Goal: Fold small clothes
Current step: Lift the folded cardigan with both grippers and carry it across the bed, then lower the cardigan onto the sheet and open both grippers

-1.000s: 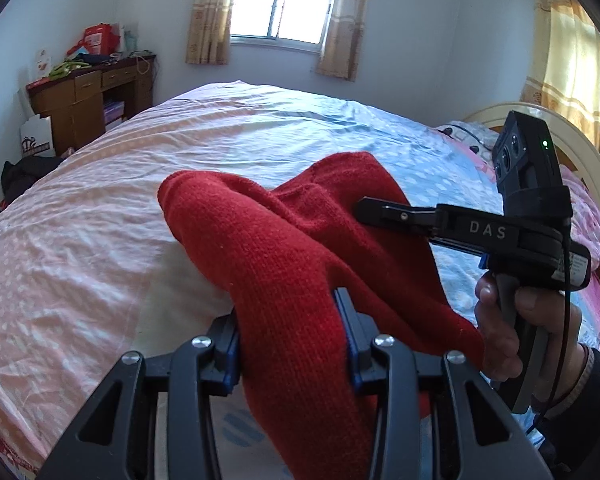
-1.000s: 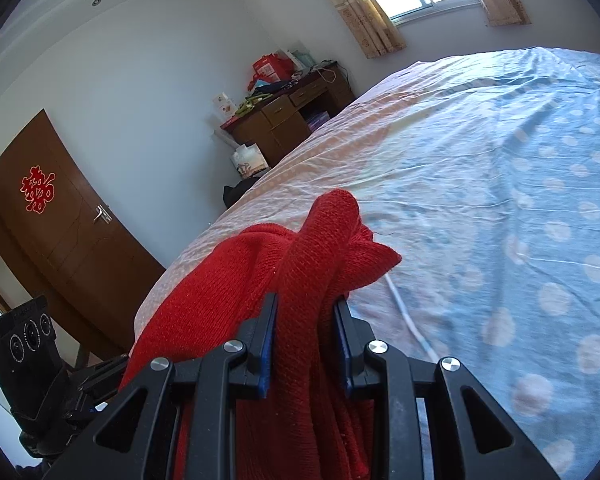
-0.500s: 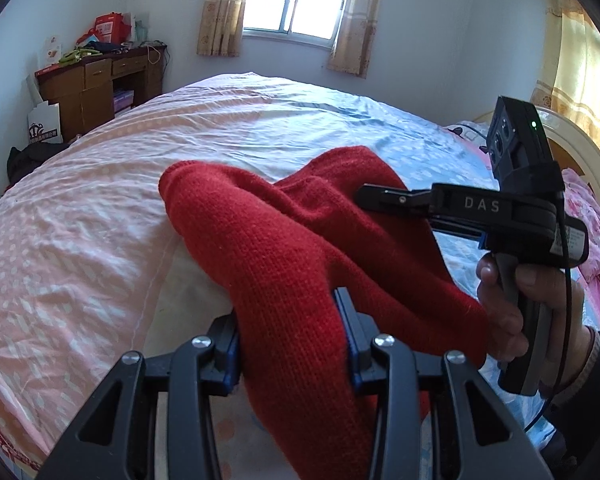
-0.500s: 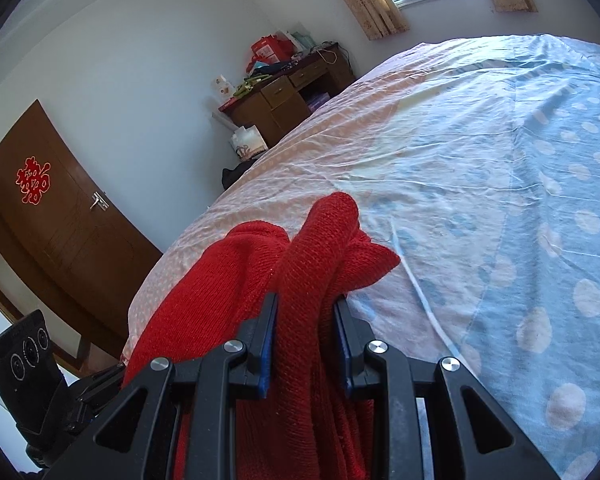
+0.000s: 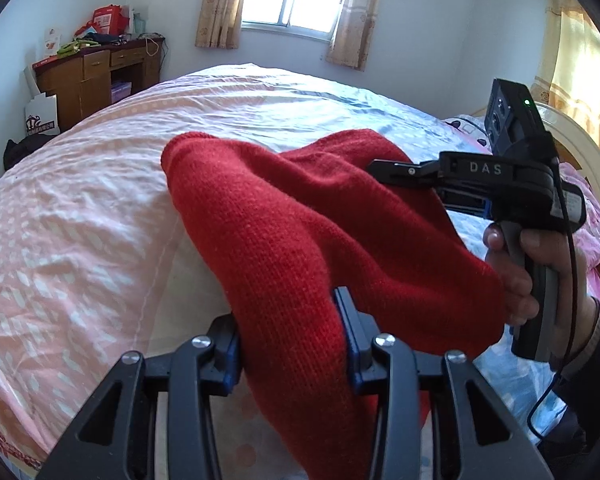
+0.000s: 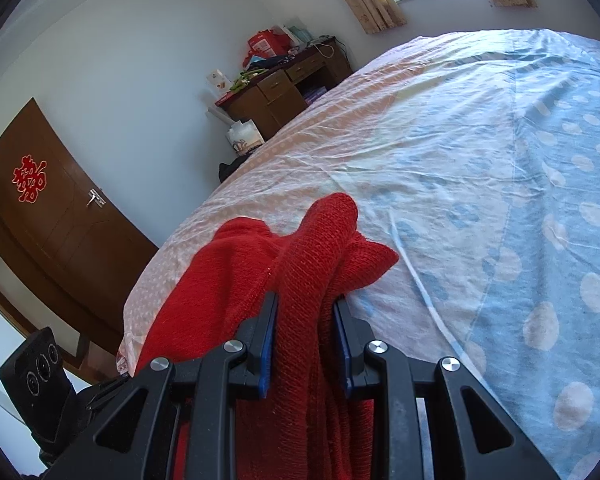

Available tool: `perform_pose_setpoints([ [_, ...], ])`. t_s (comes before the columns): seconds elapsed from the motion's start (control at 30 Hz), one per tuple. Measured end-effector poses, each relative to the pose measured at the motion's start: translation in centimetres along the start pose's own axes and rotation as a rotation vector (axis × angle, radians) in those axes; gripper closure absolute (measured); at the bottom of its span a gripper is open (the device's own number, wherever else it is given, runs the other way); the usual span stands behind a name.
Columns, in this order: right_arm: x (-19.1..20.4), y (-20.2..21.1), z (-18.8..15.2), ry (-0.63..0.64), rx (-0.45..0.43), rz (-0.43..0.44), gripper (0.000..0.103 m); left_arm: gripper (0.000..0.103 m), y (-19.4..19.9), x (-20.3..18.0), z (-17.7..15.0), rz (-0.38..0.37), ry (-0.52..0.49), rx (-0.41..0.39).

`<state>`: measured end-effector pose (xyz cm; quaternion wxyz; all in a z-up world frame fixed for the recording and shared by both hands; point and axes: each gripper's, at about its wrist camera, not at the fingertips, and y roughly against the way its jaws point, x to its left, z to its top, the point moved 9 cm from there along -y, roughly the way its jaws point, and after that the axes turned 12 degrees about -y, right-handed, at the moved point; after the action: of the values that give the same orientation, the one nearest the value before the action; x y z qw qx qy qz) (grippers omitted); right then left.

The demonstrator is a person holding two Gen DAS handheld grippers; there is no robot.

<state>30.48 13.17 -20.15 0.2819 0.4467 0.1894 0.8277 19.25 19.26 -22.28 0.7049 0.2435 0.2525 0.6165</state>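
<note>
A red knitted garment (image 5: pixel 284 232) hangs bunched between both grippers, above the bed (image 5: pixel 80 208). My left gripper (image 5: pixel 288 320) is shut on a thick fold of it at the bottom of the left wrist view. My right gripper (image 6: pixel 306 316) is shut on another bunched fold of the garment (image 6: pixel 312 248). The right gripper also shows in the left wrist view (image 5: pixel 404 170), held in a hand at the right, its tips against the cloth. The left gripper's body shows at the lower left of the right wrist view (image 6: pixel 40 376).
The bed sheet is pink with white dots on the left and blue with pale dots (image 6: pixel 540 200) on the right. A wooden desk (image 5: pixel 96 76) with clutter stands by the far wall. A brown door (image 6: pixel 52 220) is at left. A headboard (image 5: pixel 580 152) curves at right.
Both grippers keep their hold on the garment and have tilted down slightly toward the bed. The garment's shape is almost unchanged.
</note>
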Motion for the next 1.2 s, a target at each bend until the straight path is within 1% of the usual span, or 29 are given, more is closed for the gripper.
perform_pose_setpoints([
  [0.17, -1.1, -0.6, -0.1, -0.030, 0.010, -0.015, 0.077, 0.061, 0.1, -0.2, -0.2, -0.005, -0.001, -0.010],
  [0.37, -1.3, -1.4, 0.2, -0.012, 0.029, -0.054, 0.077, 0.059, 0.2, -0.1, -0.6, -0.015, 0.003, -0.023],
  [0.47, -2.0, -2.1, 0.0, -0.014, 0.050, -0.088, 0.077, 0.058, 0.4, 0.0, -1.0, -0.018, -0.004, -0.047],
  [0.6, -3.3, -2.3, -0.6, -0.033, 0.056, -0.082, 0.077, 0.056, 0.7, -0.3, -1.3, -0.016, -0.010, -0.076],
  [0.67, -3.5, -2.2, -0.7, -0.042, 0.054, -0.069, 0.077, 0.055, 0.9, -0.2, -1.3, -0.017, -0.003, -0.079],
  [0.8, -2.7, -1.5, -0.6, 0.006, 0.030, -0.105, 0.074, 0.055, 2.4, -0.4, -0.7, -0.006, 0.000, -0.080],
  [0.83, -2.5, -1.1, -0.5, 0.018, 0.017, -0.111, 0.072, 0.054, 3.0, -0.6, -0.5, -0.001, -0.009, -0.086],
  [0.87, -2.4, -0.8, -0.5, 0.022, 0.007, -0.115, 0.071, 0.050, 3.6, -0.7, -0.1, 0.009, -0.019, -0.093],
  [0.93, -2.3, 0.2, -0.5, 0.026, -0.014, -0.124, 0.071, 0.048, 4.9, -0.6, 0.7, 0.050, -0.040, -0.129],
  [1.0, -2.3, 1.2, -0.4, 0.028, -0.038, -0.123, 0.070, 0.041, 6.5, -0.7, 1.7, 0.082, -0.071, -0.172],
  [1.03, -2.3, 1.7, -0.3, 0.028, -0.048, -0.123, 0.063, 0.031, 7.1, -0.6, 2.2, 0.100, -0.070, -0.191],
  [1.07, -2.4, 2.1, -0.3, 0.024, -0.062, -0.131, 0.057, 0.022, 7.5, -0.4, 2.7, 0.113, -0.065, -0.207],
  [1.1, -2.5, 2.8, -0.1, 0.016, -0.087, -0.139, 0.055, 0.019, 7.6, -0.3, 3.2, 0.125, -0.064, -0.222],
  [1.13, -2.3, 3.3, -0.1, 0.011, -0.105, -0.130, 0.055, 0.018, 7.3, -0.2, 3.5, 0.144, -0.070, -0.218],
  [1.17, -1.9, 3.6, -0.1, 0.008, -0.116, -0.112, 0.055, 0.018, 6.5, 0.1, 3.7, 0.179, -0.080, -0.198],
  [1.2, -1.0, 4.0, -0.4, 0.015, -0.115, -0.079, 0.055, 0.018, 5.7, 0.5, 4.0, 0.196, -0.082, -0.183],
])
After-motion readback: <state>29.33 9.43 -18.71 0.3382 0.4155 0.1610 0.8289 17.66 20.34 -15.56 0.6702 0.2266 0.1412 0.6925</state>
